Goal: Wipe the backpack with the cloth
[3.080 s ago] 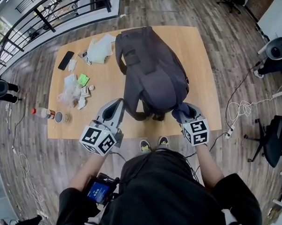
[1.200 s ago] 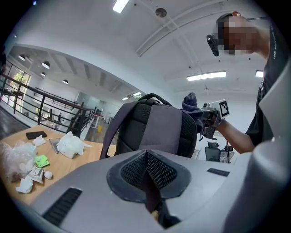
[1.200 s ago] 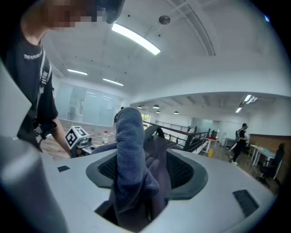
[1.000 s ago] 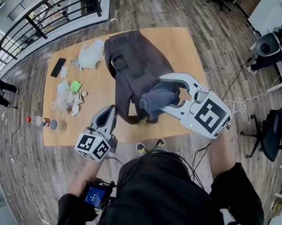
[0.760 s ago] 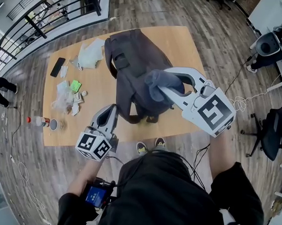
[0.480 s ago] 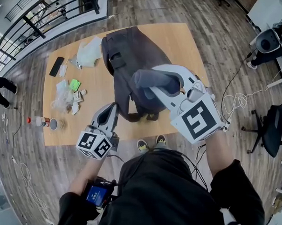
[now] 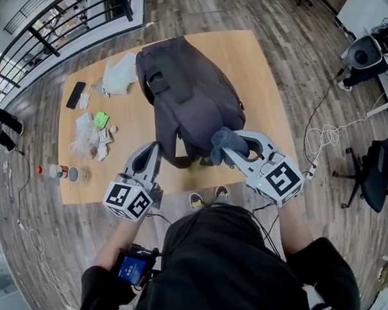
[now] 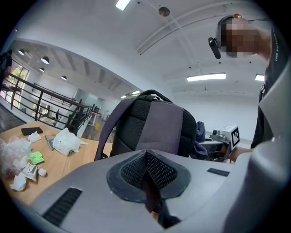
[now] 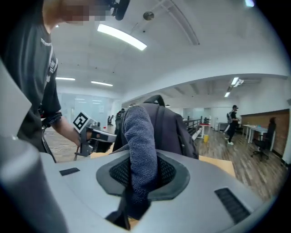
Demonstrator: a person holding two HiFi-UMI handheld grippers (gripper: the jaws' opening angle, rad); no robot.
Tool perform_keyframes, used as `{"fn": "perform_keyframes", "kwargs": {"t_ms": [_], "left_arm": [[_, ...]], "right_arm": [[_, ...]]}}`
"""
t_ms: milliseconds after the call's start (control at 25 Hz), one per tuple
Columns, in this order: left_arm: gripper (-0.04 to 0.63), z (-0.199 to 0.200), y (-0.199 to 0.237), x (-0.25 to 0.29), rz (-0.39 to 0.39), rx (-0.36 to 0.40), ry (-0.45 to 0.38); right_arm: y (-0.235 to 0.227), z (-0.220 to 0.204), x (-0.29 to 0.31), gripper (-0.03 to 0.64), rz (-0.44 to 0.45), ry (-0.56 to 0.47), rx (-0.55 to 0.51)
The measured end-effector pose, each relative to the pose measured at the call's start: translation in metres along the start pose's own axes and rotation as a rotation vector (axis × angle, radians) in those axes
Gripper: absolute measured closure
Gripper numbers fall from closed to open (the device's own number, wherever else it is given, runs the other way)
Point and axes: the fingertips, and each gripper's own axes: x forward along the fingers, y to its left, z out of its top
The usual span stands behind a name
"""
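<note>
Grey cloth (image 7: 223,139) in right tongs (image 7: 232,147) has dropped beside backpack (image 7: 190,99).

Backpack (image 7: 190,99): dark grey, upright on the counter (image 7: 261,77), padded back panel and shoulder straps facing the near edge. Cloth (image 7: 224,138): grey-blue knit (bunched), clamped in the right tool (image 7: 233,145), beside the backpack's lower side.
</note>
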Motion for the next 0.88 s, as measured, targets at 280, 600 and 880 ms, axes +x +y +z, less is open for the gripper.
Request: {"fn": "perform_keyframes", "kwargs": {"t_ms": [280,600,880], "left_arm": [[0.580,-0.001,-0.002,-0.009,0.010,0.011,0.007],[0.580,-0.008,-0.018,-0.012,-0.017,0.002,0.011],[0.580,-0.019,-0.026,-0.028,-0.046,0.008,0.004]], "right_arm": [[-0.028,-0.005,-0.016,0.536,-0.131,-0.059,0.061],[-0.010,-0.072,0.001,0.537,-0.154,-0.036,0.134],[-0.022,-0.213,0.014,0.535,-0.313,0.288,0.244]]}}
